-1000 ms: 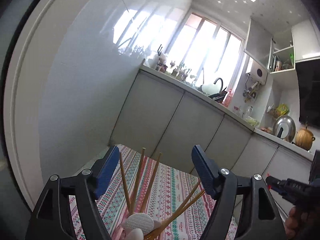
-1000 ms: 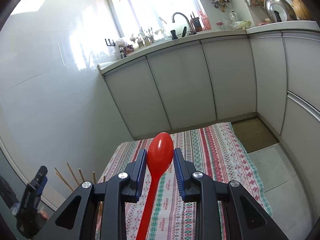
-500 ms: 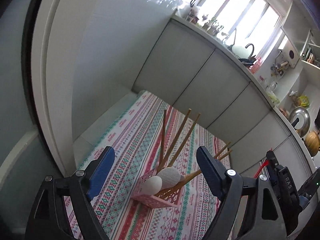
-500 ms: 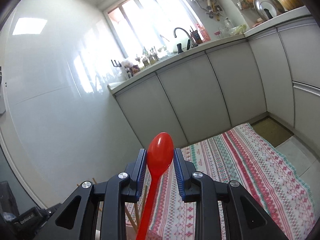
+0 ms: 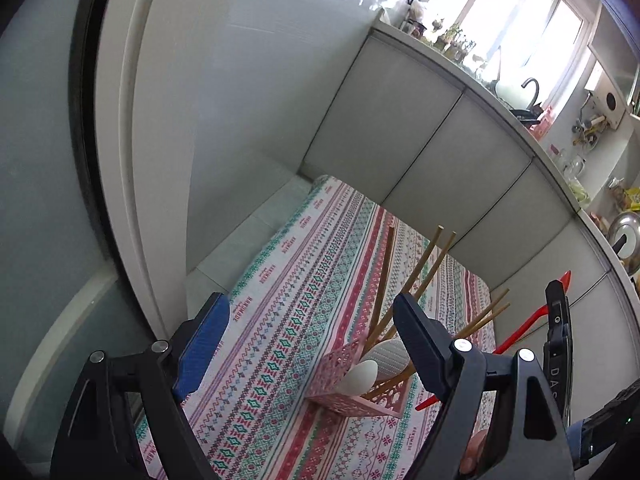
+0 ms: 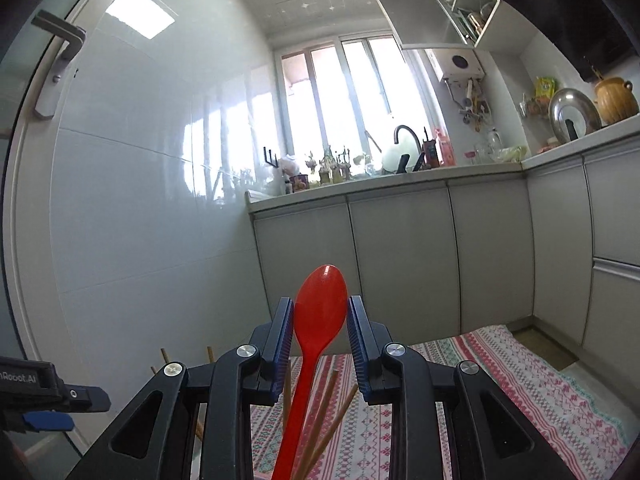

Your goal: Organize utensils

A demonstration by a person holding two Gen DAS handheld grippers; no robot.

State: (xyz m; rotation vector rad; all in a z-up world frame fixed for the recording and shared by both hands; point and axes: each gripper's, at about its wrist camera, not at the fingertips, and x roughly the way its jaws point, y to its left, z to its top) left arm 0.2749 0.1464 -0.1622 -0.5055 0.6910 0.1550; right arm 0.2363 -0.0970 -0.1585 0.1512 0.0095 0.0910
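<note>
Beside pink holder (image 5: 352, 384), red spoon (image 6: 320, 312) now arrives, clamped in right hand-held gripper (image 6: 320, 340); left hand-held gripper (image 5: 308, 344) wider, empty.

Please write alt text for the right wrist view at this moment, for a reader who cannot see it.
The right gripper is shut on the bowl of a red spoon, whose handle runs down and out of the frame. Below it, wooden chopsticks stick up over a patterned tablecloth. Behind are grey kitchen cabinets and a bright window.
</note>
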